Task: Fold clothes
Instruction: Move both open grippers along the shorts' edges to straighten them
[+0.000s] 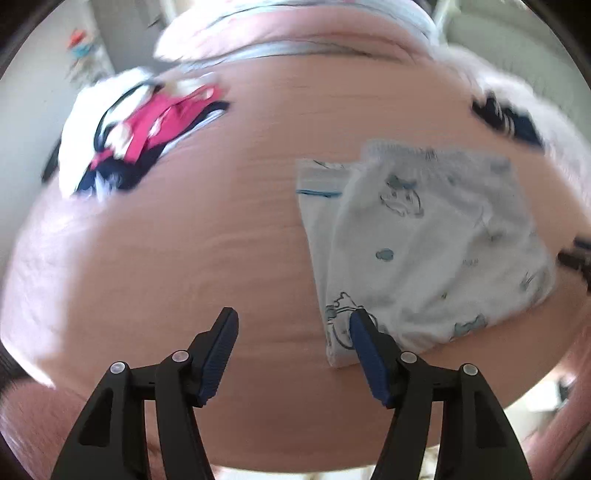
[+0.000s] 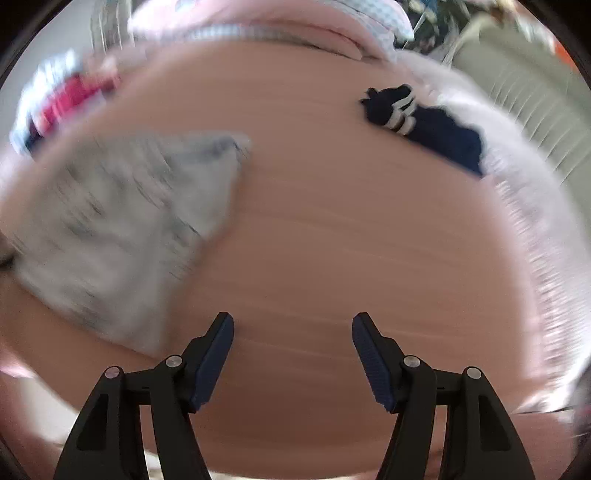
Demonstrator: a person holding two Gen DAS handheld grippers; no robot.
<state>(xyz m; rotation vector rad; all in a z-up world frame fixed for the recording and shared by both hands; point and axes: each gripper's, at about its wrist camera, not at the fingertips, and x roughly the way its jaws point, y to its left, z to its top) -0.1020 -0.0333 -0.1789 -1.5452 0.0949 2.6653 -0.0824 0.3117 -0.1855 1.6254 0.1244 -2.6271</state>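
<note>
Left gripper (image 1: 293, 321) with black arms and blue ribbed pads is seen pointing down at the bed, jaws apart, nothing clamped; the right-hand pad tip overlaps the near corner of the folded white garment with blue cartoon prints (image 1: 424, 251), contact cannot be told. That garment is laid flat on the salmon-pink bed sheet (image 1: 207, 251), right of centre in the left wrist view, a blue-striped edge showing at its left side. Right gripper (image 2: 292, 321), same black and blue build, is held over bare sheet (image 2: 351, 240) with jaws spread wide and empty. In the right wrist view the white garment (image 2: 122, 229) is seen heavily blurred at left, apart from the pads. Farther back, a heap of unfolded clothes in white, magenta and navy (image 1: 136, 129) is seen at upper left of the left view, smeared at the far left edge of the right view (image 2: 62, 103). A dark navy garment with white stripes (image 2: 424, 118) is lying near the far right edge of the bed, beside a white fluffy blanket (image 2: 524, 206). Pink and pale checked bedding (image 1: 295, 29) is piled at the far end.
</note>
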